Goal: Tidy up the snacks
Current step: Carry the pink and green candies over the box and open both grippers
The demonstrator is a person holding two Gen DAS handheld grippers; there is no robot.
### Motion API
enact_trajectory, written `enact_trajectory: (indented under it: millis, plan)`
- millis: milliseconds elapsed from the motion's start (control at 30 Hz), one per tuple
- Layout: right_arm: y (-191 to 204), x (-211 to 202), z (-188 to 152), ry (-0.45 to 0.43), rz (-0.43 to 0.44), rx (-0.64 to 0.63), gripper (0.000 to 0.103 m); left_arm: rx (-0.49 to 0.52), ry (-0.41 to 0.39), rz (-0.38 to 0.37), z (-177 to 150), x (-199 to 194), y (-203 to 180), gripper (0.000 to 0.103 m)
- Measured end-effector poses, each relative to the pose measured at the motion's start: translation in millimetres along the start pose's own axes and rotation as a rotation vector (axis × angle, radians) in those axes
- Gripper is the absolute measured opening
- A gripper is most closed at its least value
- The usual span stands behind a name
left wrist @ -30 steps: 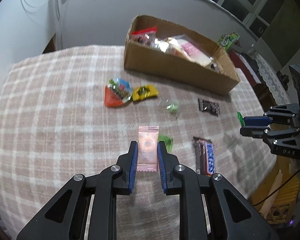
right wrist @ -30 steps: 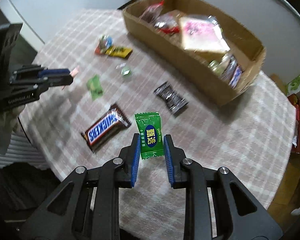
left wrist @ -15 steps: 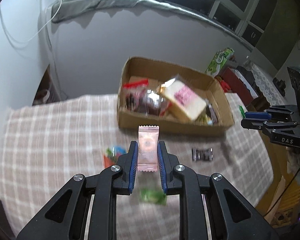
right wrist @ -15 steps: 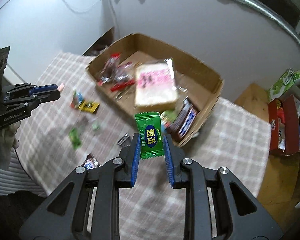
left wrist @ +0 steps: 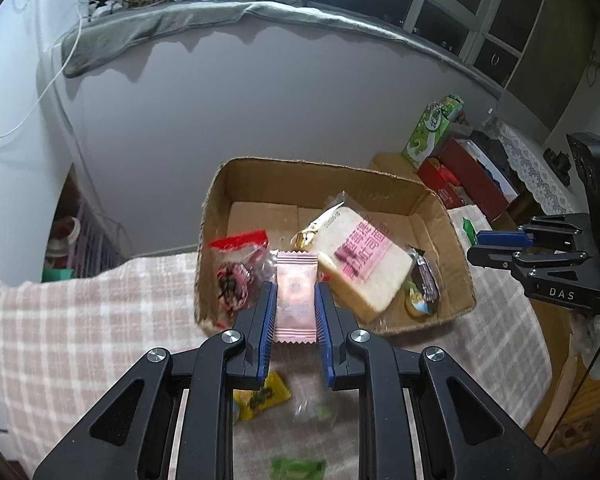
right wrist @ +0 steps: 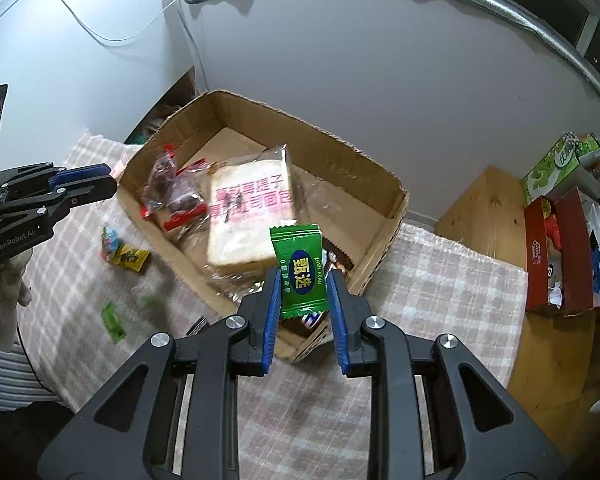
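My left gripper (left wrist: pixel 296 300) is shut on a pink candy packet (left wrist: pixel 295 294) and holds it above the near wall of the cardboard box (left wrist: pixel 260 172). My right gripper (right wrist: pixel 303 280) is shut on a green candy packet (right wrist: pixel 299 270) above the box's near right corner (right wrist: pixel 392 216). The box holds a wrapped bread slice (left wrist: pixel 360 260), a red-topped bag (left wrist: pixel 236 268) and small wrapped sweets. The right gripper also shows in the left wrist view (left wrist: pixel 476 246), and the left gripper shows in the right wrist view (right wrist: pixel 108 180).
On the checked tablecloth (right wrist: pixel 440 280) lie a yellow packet (left wrist: pixel 260 396), a green packet (left wrist: pixel 298 468) and a clear-wrapped sweet (left wrist: pixel 314 408). A red box (right wrist: pixel 560 248) and a green carton (right wrist: pixel 556 164) stand on a wooden cabinet to the right. A grey wall rises behind the box.
Both grippers have risen from the table and moved forward to the box, each still holding its candy. The box now fills the middle of both views.
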State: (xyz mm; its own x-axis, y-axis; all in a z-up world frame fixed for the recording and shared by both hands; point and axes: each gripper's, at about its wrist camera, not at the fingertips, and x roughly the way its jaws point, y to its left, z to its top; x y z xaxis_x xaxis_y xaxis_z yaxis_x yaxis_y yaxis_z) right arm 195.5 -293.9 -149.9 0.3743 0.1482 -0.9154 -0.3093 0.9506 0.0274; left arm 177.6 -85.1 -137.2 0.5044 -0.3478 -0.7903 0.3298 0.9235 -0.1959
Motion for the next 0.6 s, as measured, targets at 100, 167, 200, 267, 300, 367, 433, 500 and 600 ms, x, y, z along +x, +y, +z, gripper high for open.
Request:
enact_trajectory:
  millis: [100,167,200,267,300,367,433,500,600]
  plan:
    - [-5,6,5,0.009,-0.001,0.006,0.024,0.002,0.006,-0.003,5,7,-1,0.018]
    - [-8,10,7,0.013,0.000,0.013,0.024,0.006,0.012,-0.004,8,11,-2,0.018]
    - [-9,11,8,0.014,-0.001,0.016,0.024,0.006,0.015,-0.004,9,13,-2,0.018]
    - [-10,14,10,0.016,-0.003,0.020,0.024,0.007,0.018,-0.005,12,16,-3,0.018]
    - [-11,15,11,0.018,-0.004,0.021,0.024,0.007,0.020,-0.006,13,18,-3,0.018]
    - [-11,16,12,0.017,-0.001,0.022,0.024,0.004,0.026,-0.010,14,20,-3,0.018]
    - [-9,16,12,0.019,-0.005,0.017,0.028,0.002,0.028,-0.006,16,21,-3,0.019]
    - [-7,17,13,0.015,-0.019,0.006,0.054,-0.007,0.036,-0.014,17,23,-2,0.021]
    - [-5,14,13,-0.006,-0.023,0.004,0.071,-0.014,0.036,-0.008,18,23,-1,0.027]
